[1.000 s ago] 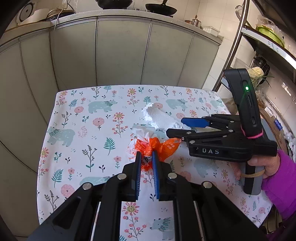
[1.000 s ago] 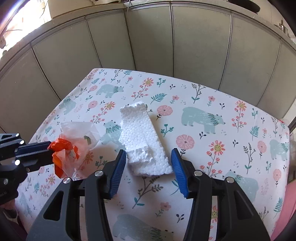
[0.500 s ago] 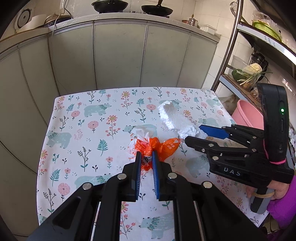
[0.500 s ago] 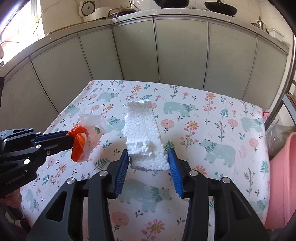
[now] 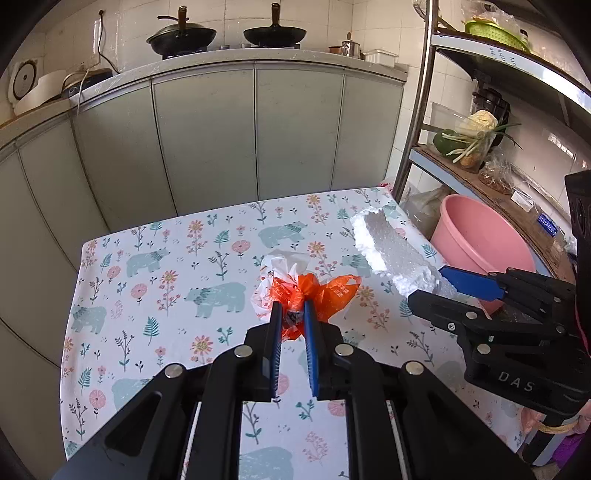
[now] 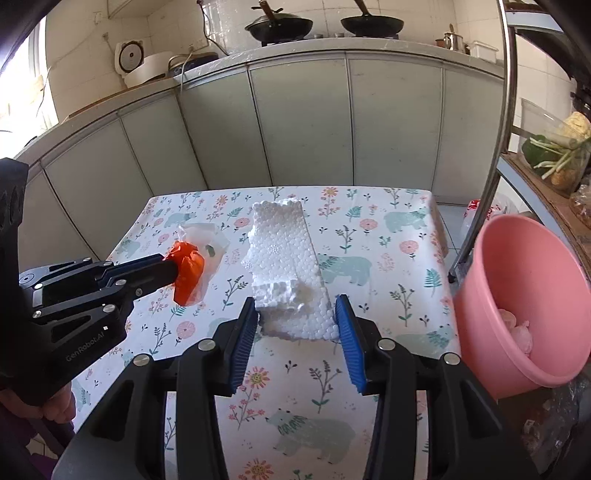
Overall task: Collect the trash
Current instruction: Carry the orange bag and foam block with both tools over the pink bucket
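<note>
My left gripper [image 5: 293, 308] is shut on a crumpled orange and white plastic bag [image 5: 312, 290] and holds it above the flowered tablecloth [image 5: 155, 295]. The bag also shows in the right wrist view [image 6: 192, 264] at the left gripper's tip. My right gripper [image 6: 295, 314] is shut on a white styrofoam slab [image 6: 282, 254], gripped by its near end and lifted off the table. The slab shows in the left wrist view [image 5: 391, 251] beside the bag. A pink plastic basin [image 6: 517, 295] stands to the right of the table with some pale trash [image 6: 517, 328] inside.
Grey cabinet doors [image 5: 207, 133] stand behind the table, with woks [image 5: 181, 35] on the counter. A metal rack [image 5: 417, 103] with vegetables [image 5: 469, 136] stands at the right, over the pink basin [image 5: 480, 240].
Both grippers have risen and pulled back with their loads. The styrofoam slab has left the table and swung right toward the basin. The pink basin has come into view.
</note>
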The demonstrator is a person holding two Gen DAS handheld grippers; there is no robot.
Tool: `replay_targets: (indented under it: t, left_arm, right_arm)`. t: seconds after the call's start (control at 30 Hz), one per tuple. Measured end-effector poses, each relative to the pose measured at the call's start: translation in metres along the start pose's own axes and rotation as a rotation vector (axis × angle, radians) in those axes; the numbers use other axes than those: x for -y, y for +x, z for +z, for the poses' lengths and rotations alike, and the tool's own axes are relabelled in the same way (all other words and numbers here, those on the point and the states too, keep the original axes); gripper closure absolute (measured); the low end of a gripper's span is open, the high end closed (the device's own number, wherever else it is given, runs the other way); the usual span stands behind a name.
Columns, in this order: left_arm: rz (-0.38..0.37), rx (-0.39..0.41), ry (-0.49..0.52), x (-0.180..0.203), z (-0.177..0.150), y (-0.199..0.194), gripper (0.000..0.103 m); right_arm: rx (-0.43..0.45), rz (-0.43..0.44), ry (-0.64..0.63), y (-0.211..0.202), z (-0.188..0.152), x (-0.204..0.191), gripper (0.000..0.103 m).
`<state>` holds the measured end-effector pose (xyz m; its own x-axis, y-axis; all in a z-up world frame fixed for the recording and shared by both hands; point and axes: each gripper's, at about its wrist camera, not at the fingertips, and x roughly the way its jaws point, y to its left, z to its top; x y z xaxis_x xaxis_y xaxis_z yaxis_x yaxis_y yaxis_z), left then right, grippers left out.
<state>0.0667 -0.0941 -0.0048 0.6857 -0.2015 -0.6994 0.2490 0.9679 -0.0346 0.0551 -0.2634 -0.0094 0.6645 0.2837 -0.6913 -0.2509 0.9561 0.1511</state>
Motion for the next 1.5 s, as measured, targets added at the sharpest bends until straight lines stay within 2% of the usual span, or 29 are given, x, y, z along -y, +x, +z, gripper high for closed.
replay_targets:
  t: [0.5,0.8,1.13,1.3,1.5]
  left_arm:
    - [-0.065,0.046,0.131,0.094,0.029,0.011,0.092]
    - [-0.124,0.065,0.185,0.148,0.048,0.023,0.092]
    - [-0.229,0.08,0.2,0.196,0.067,0.043,0.092]
    - [-0.244,0.075,0.237,0.223,0.074,0.059,0.092]
    - [-0.259,0.031,0.239,0.239,0.074,0.087,0.092]
  right_arm:
    - [0.082,-0.142,0.163,-0.052,-0.014,0.077,0.059]
    - [0.114,-0.231,0.235,-0.069,-0.017,0.122,0.059]
    - [0.117,-0.33,0.298,-0.071,-0.024,0.17,0.059]
    - [0.102,-0.353,0.322,-0.064,-0.028,0.188,0.059]
    - [0.083,-0.372,0.347,-0.053,-0.032,0.206,0.059]
